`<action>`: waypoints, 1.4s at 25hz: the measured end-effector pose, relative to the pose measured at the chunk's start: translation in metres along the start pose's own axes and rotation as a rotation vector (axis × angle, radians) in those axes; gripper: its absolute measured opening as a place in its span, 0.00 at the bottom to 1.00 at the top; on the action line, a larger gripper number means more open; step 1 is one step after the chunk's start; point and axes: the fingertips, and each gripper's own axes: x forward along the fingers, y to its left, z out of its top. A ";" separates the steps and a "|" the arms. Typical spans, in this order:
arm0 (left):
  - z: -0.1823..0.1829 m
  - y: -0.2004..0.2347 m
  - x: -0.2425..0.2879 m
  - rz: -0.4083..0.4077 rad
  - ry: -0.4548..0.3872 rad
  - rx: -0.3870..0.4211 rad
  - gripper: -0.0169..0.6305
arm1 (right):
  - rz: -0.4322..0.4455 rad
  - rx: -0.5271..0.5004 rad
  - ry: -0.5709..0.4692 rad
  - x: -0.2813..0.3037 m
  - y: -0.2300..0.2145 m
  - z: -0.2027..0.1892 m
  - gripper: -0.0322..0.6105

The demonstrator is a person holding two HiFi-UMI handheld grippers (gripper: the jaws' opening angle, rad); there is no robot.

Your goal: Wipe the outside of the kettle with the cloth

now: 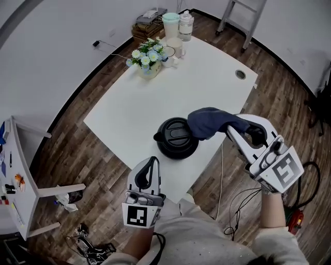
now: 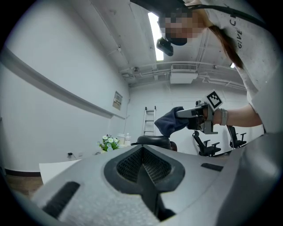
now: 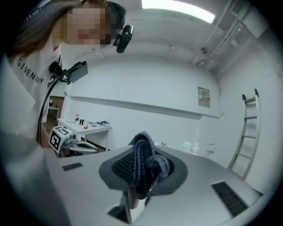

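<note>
A black kettle (image 1: 177, 137) stands near the front edge of the white table (image 1: 155, 98), seen from above with its lid up. My right gripper (image 1: 231, 126) is shut on a dark blue cloth (image 1: 209, 122), which hangs at the kettle's right side, just above its rim. In the right gripper view the cloth (image 3: 142, 165) is bunched between the jaws. My left gripper (image 1: 150, 171) hovers at the table's front edge, just short of the kettle, jaws closed with nothing in them. The left gripper view shows the kettle (image 2: 154, 141) beyond its jaws and the cloth (image 2: 170, 121) above it.
At the table's far end stand a flower pot (image 1: 148, 58), a white cup (image 1: 175, 46), a pale green canister (image 1: 170, 24) and a bottle (image 1: 185, 26). A cable hole (image 1: 240, 74) marks the right corner. A small white side table (image 1: 20, 171) stands left, a ladder (image 1: 243, 15) behind.
</note>
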 end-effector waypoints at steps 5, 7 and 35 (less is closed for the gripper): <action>-0.001 -0.009 0.003 -0.025 0.014 0.012 0.04 | -0.070 0.081 0.090 -0.019 0.000 -0.068 0.13; -0.003 -0.011 0.005 -0.032 0.019 0.016 0.04 | -0.085 0.125 0.109 -0.026 0.003 -0.087 0.13; -0.015 -0.054 -0.003 -0.076 0.036 -0.002 0.04 | -0.190 -0.039 0.563 -0.038 0.104 -0.215 0.13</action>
